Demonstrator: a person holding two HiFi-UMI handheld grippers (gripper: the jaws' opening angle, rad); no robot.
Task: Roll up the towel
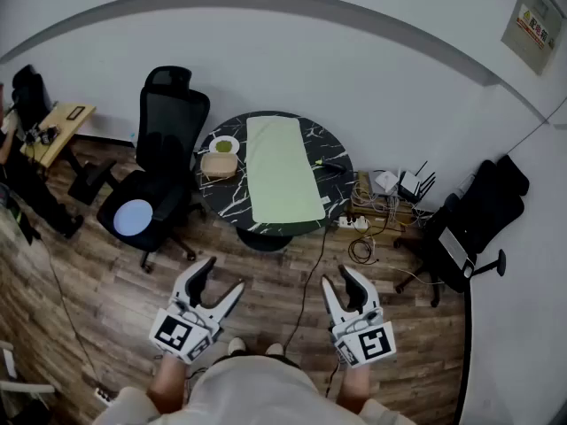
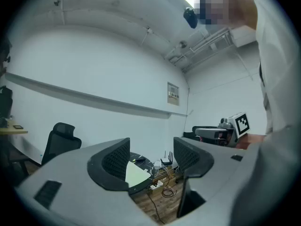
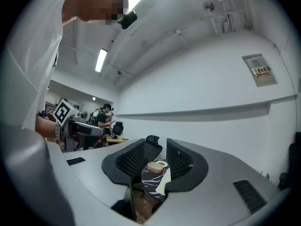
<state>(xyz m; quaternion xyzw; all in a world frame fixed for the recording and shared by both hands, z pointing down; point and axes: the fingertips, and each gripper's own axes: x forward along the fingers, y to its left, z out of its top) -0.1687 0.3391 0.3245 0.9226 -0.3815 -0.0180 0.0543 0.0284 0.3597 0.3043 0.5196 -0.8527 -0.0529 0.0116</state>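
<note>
The pale green towel [image 1: 283, 171] is laid flat and at full length across the round black marble tabletop [image 1: 335, 189], with its near short end close to the rim. This layout appears to be chosen so that a roll can be started at that end and carried away toward the wall. No fold or curl is seen in the cloth, so the rolling is judged not yet begun.

A tan container [image 1: 218, 165] and a small white dish [image 1: 224, 146] are set just beside the towel's left edge, and a small dark item [image 1: 333, 165] lies near its right edge. All three are kept off the cloth, which probably leaves the rolling path free.

The left hand-held gripper [image 1: 223, 277] and the right hand-held gripper [image 1: 337, 277] are held level and low in front of the person, over the wooden floor [image 1: 106, 264] and well apart from the table. The left one is spread wide with nothing between its jaws. The right one is parted by a narrower gap and is likewise empty; only the distant table is framed between the jaws. Both seem to be carried ready for an approach.

A black cable [image 1: 306, 277] is trailed across the floor between the person and the table, and it may need to be stepped over.
</note>
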